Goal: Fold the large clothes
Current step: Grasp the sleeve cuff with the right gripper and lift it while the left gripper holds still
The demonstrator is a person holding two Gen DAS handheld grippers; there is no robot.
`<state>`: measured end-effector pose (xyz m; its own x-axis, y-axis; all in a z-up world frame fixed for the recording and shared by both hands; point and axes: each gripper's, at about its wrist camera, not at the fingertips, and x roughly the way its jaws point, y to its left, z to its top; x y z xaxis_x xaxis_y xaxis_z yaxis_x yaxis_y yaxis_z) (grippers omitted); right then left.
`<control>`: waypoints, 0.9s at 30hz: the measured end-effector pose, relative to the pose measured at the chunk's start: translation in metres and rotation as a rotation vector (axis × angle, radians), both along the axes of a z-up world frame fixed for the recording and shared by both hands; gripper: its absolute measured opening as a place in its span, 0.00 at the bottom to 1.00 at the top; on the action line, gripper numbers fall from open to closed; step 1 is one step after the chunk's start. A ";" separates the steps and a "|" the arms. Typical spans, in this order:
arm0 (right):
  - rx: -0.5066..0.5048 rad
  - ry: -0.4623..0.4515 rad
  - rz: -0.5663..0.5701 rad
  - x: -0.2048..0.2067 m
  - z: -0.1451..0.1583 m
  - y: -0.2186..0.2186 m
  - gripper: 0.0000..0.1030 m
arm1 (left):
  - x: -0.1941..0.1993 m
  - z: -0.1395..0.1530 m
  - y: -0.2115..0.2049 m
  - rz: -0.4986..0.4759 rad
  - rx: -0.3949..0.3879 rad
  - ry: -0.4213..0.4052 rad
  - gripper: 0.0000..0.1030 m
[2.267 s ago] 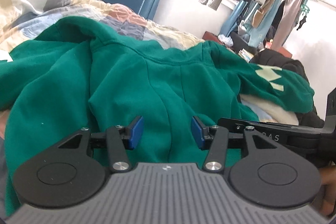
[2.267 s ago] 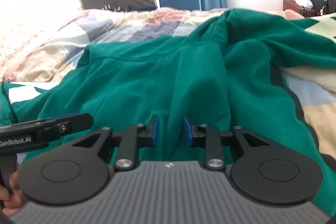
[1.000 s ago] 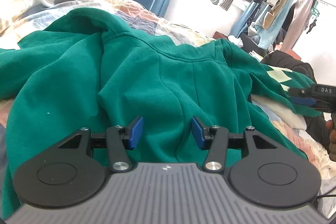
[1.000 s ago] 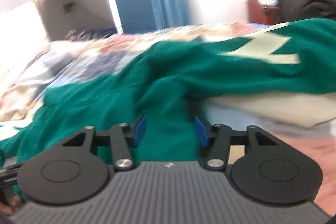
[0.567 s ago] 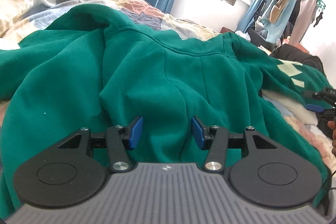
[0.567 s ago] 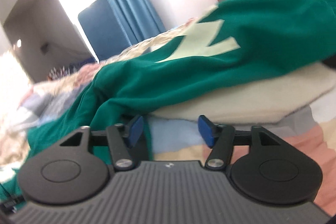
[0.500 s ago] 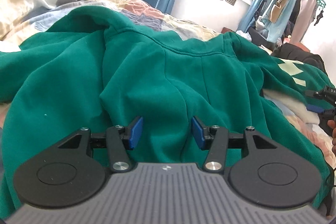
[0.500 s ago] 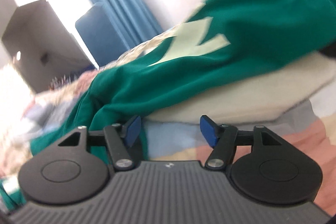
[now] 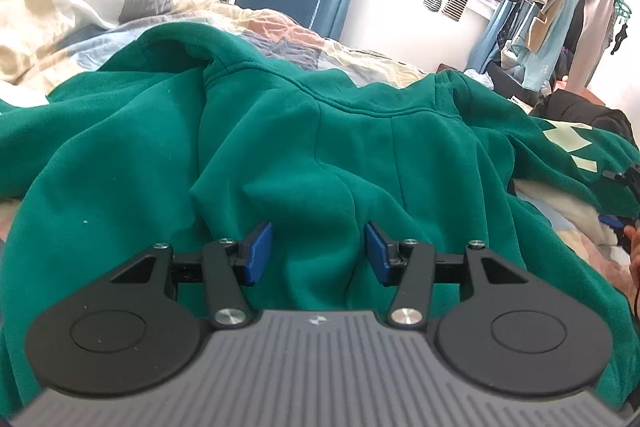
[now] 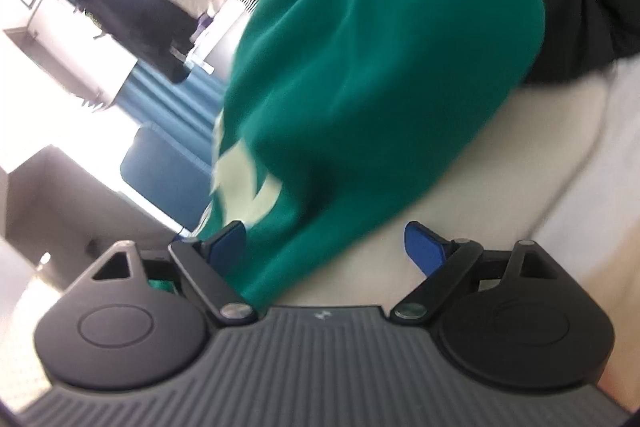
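The green hoodie [image 9: 304, 155] lies spread and rumpled on the patchwork quilt [image 9: 100, 11], no fold made yet; my left gripper [image 9: 318, 253] hovers half-open over its hem, gripping nothing. My right gripper [image 10: 324, 247] is opening around the printed sleeve [image 10: 380, 67], pads not pressing; a cream garment [image 10: 500, 163] and a black one [image 9: 580, 107] crowd that sleeve.

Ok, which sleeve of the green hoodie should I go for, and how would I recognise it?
Start at the bed with the patchwork quilt, where the green hoodie lies spread out. Follow it toward the clothes rack side to the sleeve draped over a cream garment. Pale zigzag patches mark it, unlike the plain green body.
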<state>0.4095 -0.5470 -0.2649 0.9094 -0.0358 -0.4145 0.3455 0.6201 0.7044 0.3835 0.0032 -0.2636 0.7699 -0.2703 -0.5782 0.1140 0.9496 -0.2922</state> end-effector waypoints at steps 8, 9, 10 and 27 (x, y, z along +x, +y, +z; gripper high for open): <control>-0.086 -0.179 -0.055 0.025 0.020 -0.031 0.86 | 0.002 -0.002 -0.003 0.015 0.020 -0.014 0.55; -0.097 -0.203 -0.059 0.028 0.024 -0.033 0.86 | 0.002 -0.002 -0.003 0.017 0.023 -0.016 0.55; -0.104 -0.227 -0.061 0.030 0.028 -0.034 0.86 | 0.003 -0.003 -0.004 0.019 0.025 -0.018 0.55; -0.169 -0.072 -0.125 -0.019 0.069 -0.009 0.19 | -0.002 0.011 0.005 0.072 -0.022 -0.009 0.55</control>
<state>0.3902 -0.5564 -0.1954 0.9203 -0.2137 -0.3276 0.3801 0.6865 0.6199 0.3810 0.0082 -0.2525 0.7931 -0.2267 -0.5654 0.0489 0.9489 -0.3119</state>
